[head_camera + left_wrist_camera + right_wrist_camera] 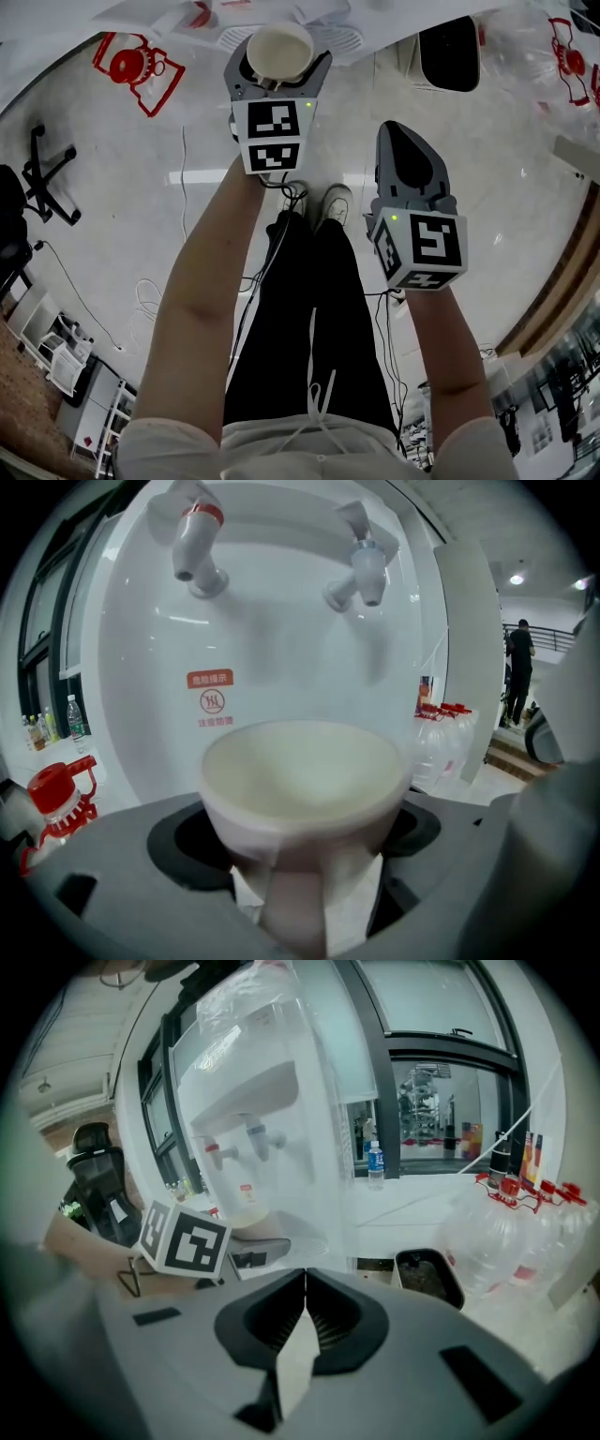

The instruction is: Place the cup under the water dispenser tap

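In the head view, the left tongs sit at the upper centre of the frame, clenched around a cream cup whose open mouth faces the camera. The right tongs hang lower and to the right, jaws pressed together. An office chair stands on the floor at the left edge.

In the left gripper view, the cup fills the lower centre, gripped upright between the two jaws. Behind it rises the white water dispenser. Its red tap is at the upper left and its blue tap at the upper centre-right, with the cup below them and apart from both. Clear water bottles stand at the right, and a red-capped jug at the lower left.

In the right gripper view, the right tongs are clenched shut with nothing between them. The dispenser shows at the upper left, with the left tongs' marker cube just below it. Large clear bottles lie at the right.
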`<state>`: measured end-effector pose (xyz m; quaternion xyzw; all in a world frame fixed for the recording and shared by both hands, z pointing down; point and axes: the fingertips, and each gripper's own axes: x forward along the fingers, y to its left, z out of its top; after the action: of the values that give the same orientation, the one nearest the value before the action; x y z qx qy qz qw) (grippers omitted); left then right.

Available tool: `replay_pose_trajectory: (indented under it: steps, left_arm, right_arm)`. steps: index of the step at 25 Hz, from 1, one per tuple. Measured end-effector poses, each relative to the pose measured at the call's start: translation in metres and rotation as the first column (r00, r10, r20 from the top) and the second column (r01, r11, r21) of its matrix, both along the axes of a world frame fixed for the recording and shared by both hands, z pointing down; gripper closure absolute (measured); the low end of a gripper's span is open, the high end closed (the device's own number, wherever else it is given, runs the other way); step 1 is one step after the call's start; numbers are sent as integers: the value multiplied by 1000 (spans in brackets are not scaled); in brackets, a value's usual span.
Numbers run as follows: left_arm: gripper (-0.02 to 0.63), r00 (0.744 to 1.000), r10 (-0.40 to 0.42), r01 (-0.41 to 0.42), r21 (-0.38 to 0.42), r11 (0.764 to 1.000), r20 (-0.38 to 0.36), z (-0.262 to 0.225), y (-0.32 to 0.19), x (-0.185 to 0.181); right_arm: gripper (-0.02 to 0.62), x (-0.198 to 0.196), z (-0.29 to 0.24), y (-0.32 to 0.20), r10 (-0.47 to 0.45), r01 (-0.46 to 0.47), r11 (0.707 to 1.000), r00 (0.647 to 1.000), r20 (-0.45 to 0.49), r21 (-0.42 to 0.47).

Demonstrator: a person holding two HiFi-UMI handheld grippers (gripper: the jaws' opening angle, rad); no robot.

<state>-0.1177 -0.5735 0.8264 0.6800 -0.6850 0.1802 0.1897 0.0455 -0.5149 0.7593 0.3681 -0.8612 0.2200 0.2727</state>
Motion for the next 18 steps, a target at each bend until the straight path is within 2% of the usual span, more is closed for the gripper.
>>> replay_pose_trajectory:
  steps: [6,14,18]
  left_arm:
    - [147,999,-16,15,34,999,47,0,-9,-7]
    - [147,999,-12,8,81,997,45,-1,-18,-5]
    - [147,998,28,-32,83,996,57,-2,-23,10]
  right_arm:
    - [569,1,4,1,8,-8,1000,1000,-1,-9]
    - [569,0,4,-1,15,-15,1000,1000,0,-10]
    - [569,1,4,-3,23,-23,1000,1000,-4,-13]
